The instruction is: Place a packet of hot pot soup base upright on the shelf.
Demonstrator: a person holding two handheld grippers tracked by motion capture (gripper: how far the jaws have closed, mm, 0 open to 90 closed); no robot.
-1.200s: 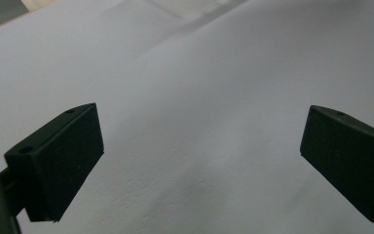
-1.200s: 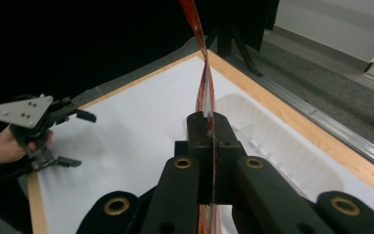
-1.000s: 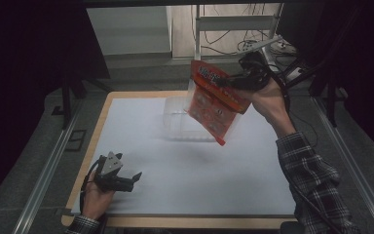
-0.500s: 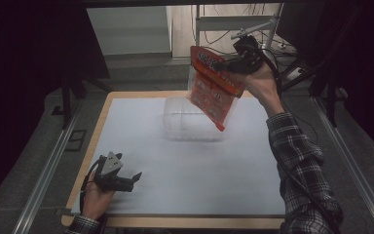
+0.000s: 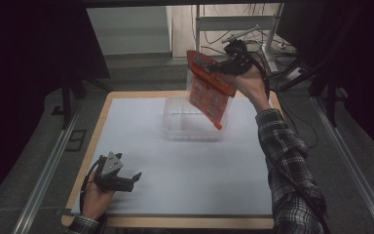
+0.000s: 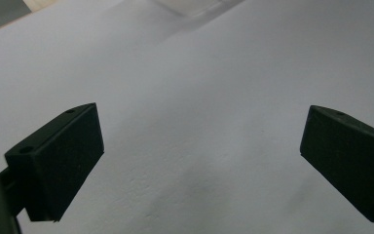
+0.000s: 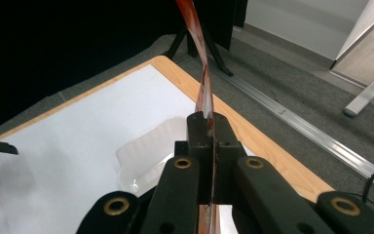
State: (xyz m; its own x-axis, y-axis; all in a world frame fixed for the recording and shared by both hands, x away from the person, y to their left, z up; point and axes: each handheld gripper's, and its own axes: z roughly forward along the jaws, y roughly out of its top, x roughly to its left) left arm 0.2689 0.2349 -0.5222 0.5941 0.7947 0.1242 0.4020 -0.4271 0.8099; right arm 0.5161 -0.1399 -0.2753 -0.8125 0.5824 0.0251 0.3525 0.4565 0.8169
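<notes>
Right hand-held gripper (image 5: 224,67), jaws clamped on the red packet (image 5: 208,87), has carried it farther back, above the clear tub (image 5: 193,127). Left hand-held gripper (image 5: 135,178) rests wide open, empty, on the surface (image 5: 199,175). Release into the tub appears imminent.

My left gripper (image 6: 199,165) hangs over the white table sheet (image 6: 214,97), jaws spread wide apart with nothing between them. At the top edge I see a corner of the clear plastic container (image 6: 195,6).
</notes>
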